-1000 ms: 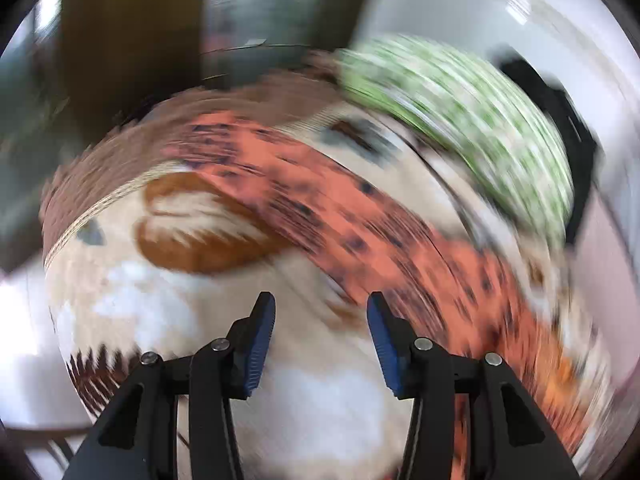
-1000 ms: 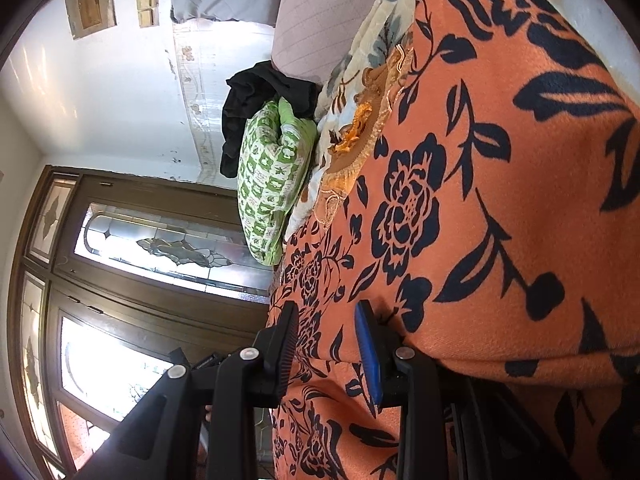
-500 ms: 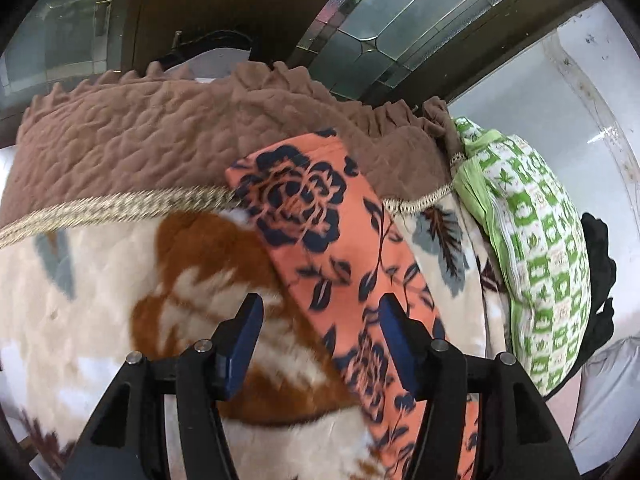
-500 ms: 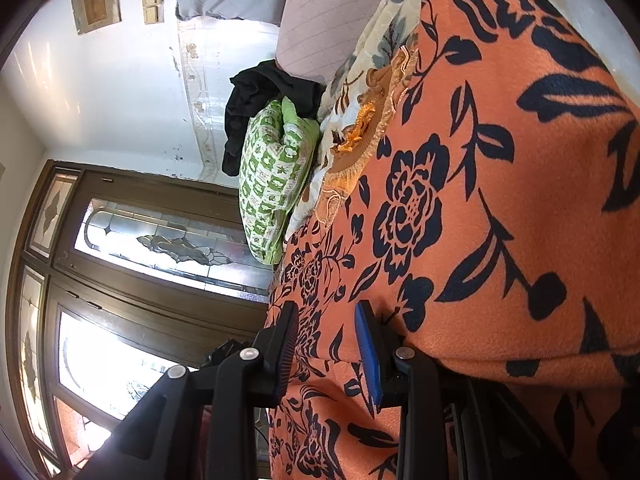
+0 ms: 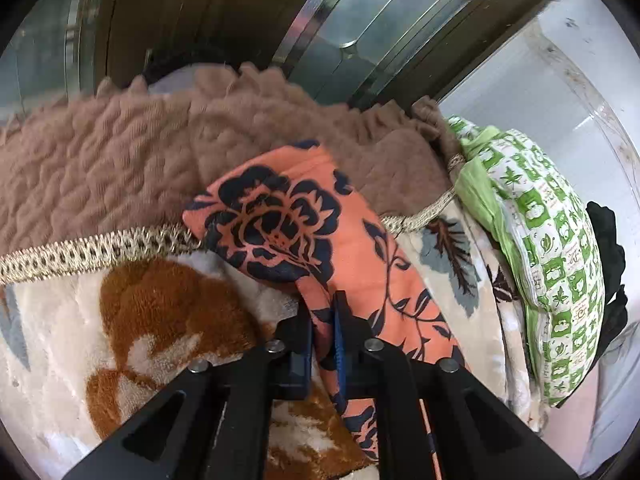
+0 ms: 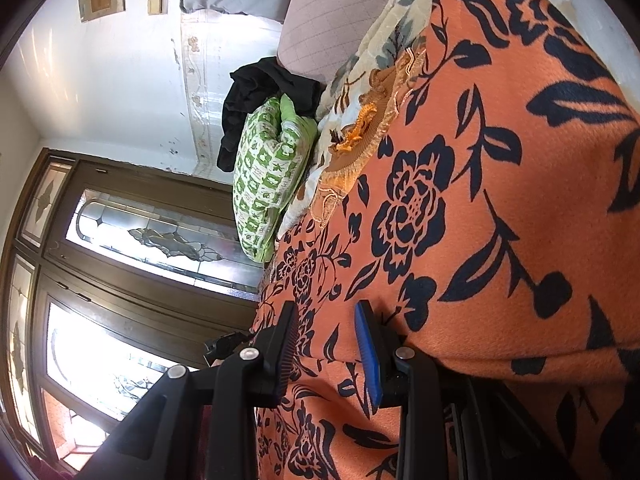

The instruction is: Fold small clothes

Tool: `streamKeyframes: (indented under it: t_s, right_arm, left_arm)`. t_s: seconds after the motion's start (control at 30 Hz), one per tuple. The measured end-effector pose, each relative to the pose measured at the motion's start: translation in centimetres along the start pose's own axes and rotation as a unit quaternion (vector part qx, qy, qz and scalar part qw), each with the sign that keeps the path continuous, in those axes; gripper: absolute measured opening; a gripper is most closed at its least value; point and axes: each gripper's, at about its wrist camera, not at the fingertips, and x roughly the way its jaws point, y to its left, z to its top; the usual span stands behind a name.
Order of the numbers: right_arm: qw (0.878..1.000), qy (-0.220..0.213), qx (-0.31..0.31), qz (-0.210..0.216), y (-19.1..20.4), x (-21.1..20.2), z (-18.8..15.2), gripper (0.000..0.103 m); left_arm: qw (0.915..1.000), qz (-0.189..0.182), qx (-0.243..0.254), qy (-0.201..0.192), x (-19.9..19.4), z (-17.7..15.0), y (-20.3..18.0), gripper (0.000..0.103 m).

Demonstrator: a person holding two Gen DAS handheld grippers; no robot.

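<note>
Our left hand-held gripper (image 5: 323, 330) has just clamped shut on the orange floral garment (image 5: 304, 216) lying across the bed's fleece blanket (image 5: 132, 320). The right hand-held gripper (image 6: 326, 346) stays parted over the same cloth, so we judge a fold can begin.

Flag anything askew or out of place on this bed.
The black garment sits crumpled in a heap behind the green pillow, unfolded. The orange floral cloth lies skewed across the blanket, pinched by the left gripper.

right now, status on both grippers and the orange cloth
Left gripper shut on orange floral cloth. Right gripper open, cloth between fingers. Green pillow alongside, not blocking.
</note>
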Motion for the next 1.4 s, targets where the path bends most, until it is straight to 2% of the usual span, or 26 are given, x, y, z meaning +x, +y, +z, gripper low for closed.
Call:
streamKeyframes:
  t_s: [0.07, 0.17, 0.27, 0.33, 0.4, 0.43, 0.5, 0.6, 0.63, 0.67, 0.73, 0.8, 0.83, 0.9, 0.93, 0.97, 1.0, 1.03, 1.1, 1.13, 1.17, 1.23, 1.27, 1.3, 1.4]
  right_arm:
    - [1.000, -0.007, -0.005, -0.001, 0.3, -0.2, -0.1, 0.033]
    - [1.000, -0.025, -0.009, 0.006, 0.9, -1.0, 0.0, 0.034]
    - [0.999, -0.045, -0.018, 0.009, 1.7, -2.0, 0.4, 0.034]
    - [0.998, -0.052, -0.025, 0.001, 2.2, -2.5, 0.7, 0.034]
    - [0.998, -0.062, -0.025, -0.007, 2.6, -3.3, 1.0, 0.034]
    - [0.997, -0.067, -0.025, -0.005, 2.9, -3.8, 1.1, 0.034]
    - [0.996, -0.083, -0.029, -0.004, 3.5, -5.0, 1.4, 0.034]
    - [0.993, -0.111, -0.044, -0.021, 4.3, -7.1, 2.1, 0.034]
    - [0.992, -0.116, -0.041, -0.018, 4.4, -7.7, 2.3, 0.034]
    - [0.992, -0.123, -0.030, -0.008, 4.3, -8.5, 2.6, 0.034]
    - [0.991, -0.135, -0.022, 0.000, 4.4, -9.9, 3.0, 0.034]
    - [0.988, -0.153, -0.028, -0.009, 4.8, -11.4, 3.4, 0.034]
    - [0.987, -0.160, -0.029, -0.017, 4.9, -12.1, 3.6, 0.034]
    - [0.985, -0.167, -0.025, -0.023, 5.0, -13.0, 3.9, 0.034]
    - [0.985, -0.167, -0.020, -0.025, 5.0, -13.5, 3.9, 0.038]
    - [0.986, -0.164, -0.013, -0.028, 4.9, -13.7, 4.0, 0.063]
    - [0.987, -0.158, -0.003, -0.034, 4.9, -14.0, 4.1, 0.085]
    - [0.987, -0.158, 0.001, -0.037, 4.8, -14.1, 3.9, 0.086]
    - [0.987, -0.155, -0.005, -0.039, 5.2, -13.8, 3.8, 0.086]
    - [0.988, -0.150, -0.012, -0.044, 5.5, -13.3, 3.7, 0.086]
    - [0.988, -0.142, -0.020, -0.054, 6.0, -12.7, 3.7, 0.086]
    - [0.990, -0.122, -0.032, -0.064, 6.6, -11.4, 3.4, 0.086]
    - [0.991, -0.108, -0.040, -0.073, 7.0, -10.4, 3.1, 0.085]
    - [0.990, -0.101, -0.045, -0.087, 7.2, -9.8, 3.0, 0.085]
    - [0.980, -0.091, -0.062, -0.167, 7.4, -8.3, 2.5, 0.084]
  left_arm:
    - [0.9990, -0.001, 0.037, -0.024, -1.1, -0.3, -1.8, 0.006]
    - [0.9939, -0.018, 0.102, -0.037, -3.5, -1.1, -5.6, 0.006]
    - [0.9832, -0.044, 0.172, -0.044, -6.8, -2.8, -10.4, 0.006]
    - [0.9727, -0.070, 0.217, -0.043, -9.2, -4.8, -13.5, 0.006]
    - [0.9564, -0.099, 0.272, -0.038, -12.1, -7.8, -16.9, 0.006]
    - [0.9429, -0.116, 0.310, -0.035, -13.6, -10.2, -19.3, 0.006]
    - [0.9230, -0.139, 0.358, -0.025, -15.4, -13.9, -22.2, 0.006]
    - [0.8819, -0.181, 0.435, 0.007, -17.7, -22.4, -27.1, 0.006]
    - [0.8743, -0.189, 0.447, 0.018, -18.0, -24.3, -28.0, 0.006]
    - [0.8607, -0.204, 0.465, 0.041, -18.3, -27.8, -29.4, 0.006]
    - [0.8444, -0.220, 0.483, 0.076, -18.6, -32.7, -30.9, 0.006]
    - [0.8238, -0.218, 0.510, 0.117, -18.1, -37.7, -32.2, 0.007]
    - [0.8095, -0.216, 0.524, 0.152, -17.6, -40.2, -32.7, 0.010]
    - [0.8019, -0.225, 0.521, 0.187, -17.3, -41.7, -32.3, 0.014]
    - [0.8024, -0.236, 0.512, 0.196, -17.3, -41.8, -31.7, 0.027]
    - [0.8089, -0.239, 0.502, 0.193, -17.4, -41.4, -31.0, 0.050]
    - [0.8240, -0.236, 0.483, 0.179, -17.5, -40.3, -29.8, 0.063]
    - [0.8359, -0.238, 0.467, 0.164, -17.9, -39.3, -28.6, 0.076]
    - [0.8494, -0.250, 0.443, 0.140, -18.8, -37.8, -26.6, 0.076]
    - [0.8592, -0.244, 0.434, 0.118, -19.6, -37.1, -25.1, 0.076]
    - [0.8712, -0.219, 0.431, 0.087, -19.4, -36.0, -24.0, 0.076]
    - [0.8889, -0.166, 0.424, 0.048, -18.4, -34.4, -22.5, 0.076]
    - [0.9007, -0.138, 0.410, 0.035, -17.1, -33.2, -21.3, 0.076]
    - [0.9086, -0.120, 0.399, 0.034, -16.0, -32.4, -20.5, 0.076]
    - [0.9265, -0.074, 0.366, 0.046, -13.0, -30.3, -18.4, 0.076]
